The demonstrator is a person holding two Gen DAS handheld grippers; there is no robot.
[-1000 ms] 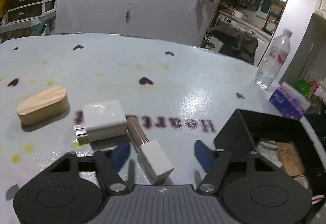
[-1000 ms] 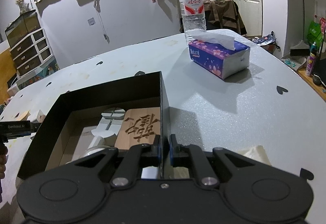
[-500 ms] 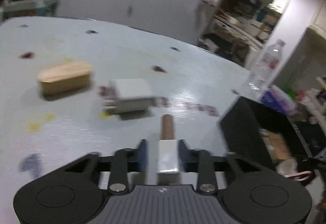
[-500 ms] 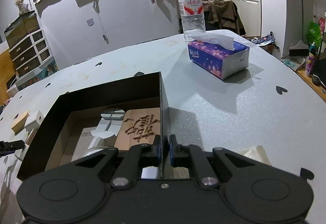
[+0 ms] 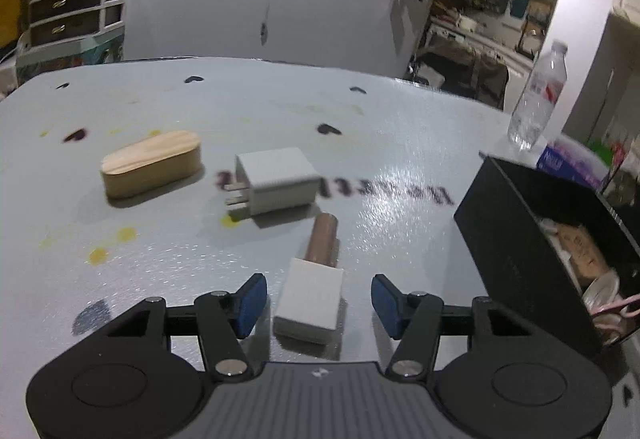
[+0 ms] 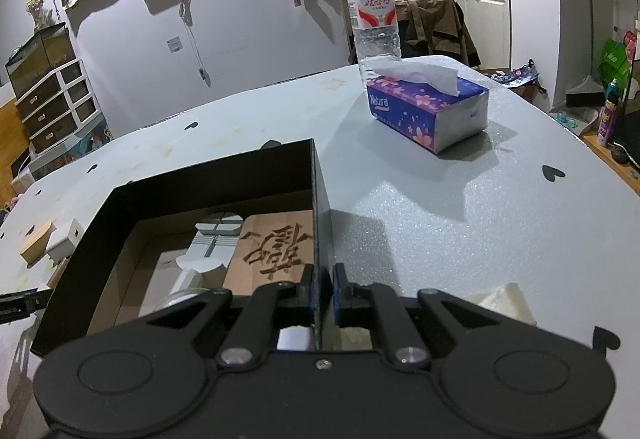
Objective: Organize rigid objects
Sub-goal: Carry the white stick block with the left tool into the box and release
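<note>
Left wrist view: a white-capped brown stick (image 5: 316, 279) lies on the surface (image 5: 400, 143) between the blue pads of the left hand-held gripper (image 5: 316, 303), whose jaws are opening, touching nothing. A charger (image 5: 276, 179) sits at 11 o'clock, a wooden block (image 5: 152, 161) farther left, the black box (image 5: 516, 239) at 2 o'clock. Centre on the cap, then close squarely. The right hand-held gripper (image 6: 322, 289) is clenched on the box wall (image 6: 318, 207), steadying it.
</note>
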